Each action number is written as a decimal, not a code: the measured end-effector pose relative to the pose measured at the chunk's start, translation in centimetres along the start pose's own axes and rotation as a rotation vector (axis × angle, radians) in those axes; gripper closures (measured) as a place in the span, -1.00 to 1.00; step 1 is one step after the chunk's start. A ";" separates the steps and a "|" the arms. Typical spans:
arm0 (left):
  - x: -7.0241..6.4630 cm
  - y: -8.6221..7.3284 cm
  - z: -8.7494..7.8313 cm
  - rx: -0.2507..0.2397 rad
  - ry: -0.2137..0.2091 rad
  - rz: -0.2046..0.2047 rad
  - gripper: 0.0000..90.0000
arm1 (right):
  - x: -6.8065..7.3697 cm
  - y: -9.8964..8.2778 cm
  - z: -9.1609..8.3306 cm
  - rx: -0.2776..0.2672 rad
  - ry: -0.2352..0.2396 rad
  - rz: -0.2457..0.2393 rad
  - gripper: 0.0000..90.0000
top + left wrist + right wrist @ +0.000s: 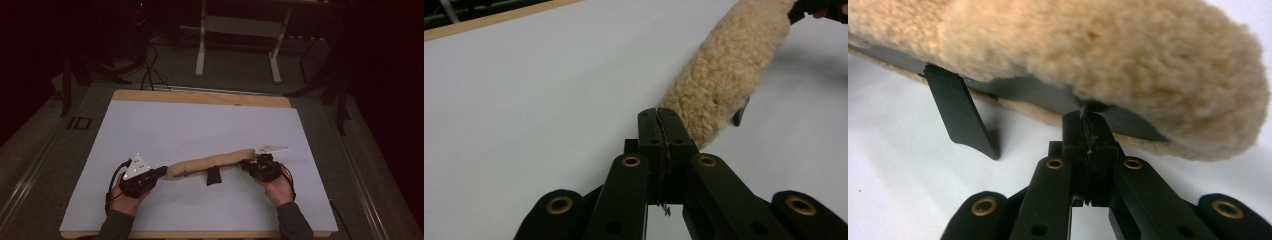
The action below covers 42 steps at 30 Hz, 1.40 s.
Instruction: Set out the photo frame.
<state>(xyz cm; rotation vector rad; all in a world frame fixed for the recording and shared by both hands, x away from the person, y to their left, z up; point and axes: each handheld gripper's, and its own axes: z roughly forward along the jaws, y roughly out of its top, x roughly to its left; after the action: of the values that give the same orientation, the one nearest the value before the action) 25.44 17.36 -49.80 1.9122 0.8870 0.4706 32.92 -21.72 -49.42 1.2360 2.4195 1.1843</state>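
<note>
A long, tan fleece pad point(212, 161) with a curly, woolly pile lies across the near half of the white table mat point(200, 125), stretched left to right between the two hands. Its underside is a flat dark strip, from which a short black tab point(213, 176) hangs down to the mat. The left gripper point(159, 172) has its black jaws pressed together at the pad's left end, pinching a thin edge. The right gripper point(244, 164) is clamped likewise on the dark strip at the pad's right end.
</note>
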 end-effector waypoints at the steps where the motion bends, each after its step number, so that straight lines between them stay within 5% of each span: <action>1: -0.1 0.0 0.0 0.002 -0.001 0.002 1.00 | 0.0 0.1 0.0 0.001 -0.001 -0.004 0.98; 26: -2.8 -0.7 -0.8 0.005 -0.038 0.053 1.00 | 0.5 1.9 0.9 0.019 -0.014 -0.022 0.98; 30: -2.8 -0.6 -0.8 0.008 -0.041 0.056 1.00 | 0.5 2.0 1.0 0.021 -0.014 -0.020 0.98; 35: -1.8 -0.3 0.1 -0.012 0.008 0.012 0.94 | 0.4 2.1 1.0 0.023 -0.019 -0.024 0.98; 42: -1.9 -0.2 1.1 0.005 -0.020 0.013 1.00 | 0.4 2.1 1.3 0.032 -0.022 -0.022 0.98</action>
<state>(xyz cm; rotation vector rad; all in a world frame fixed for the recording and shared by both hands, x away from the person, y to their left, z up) 24.81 15.37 -50.38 1.9254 0.8638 0.4567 34.52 -19.98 -48.69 1.2211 2.4395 1.1241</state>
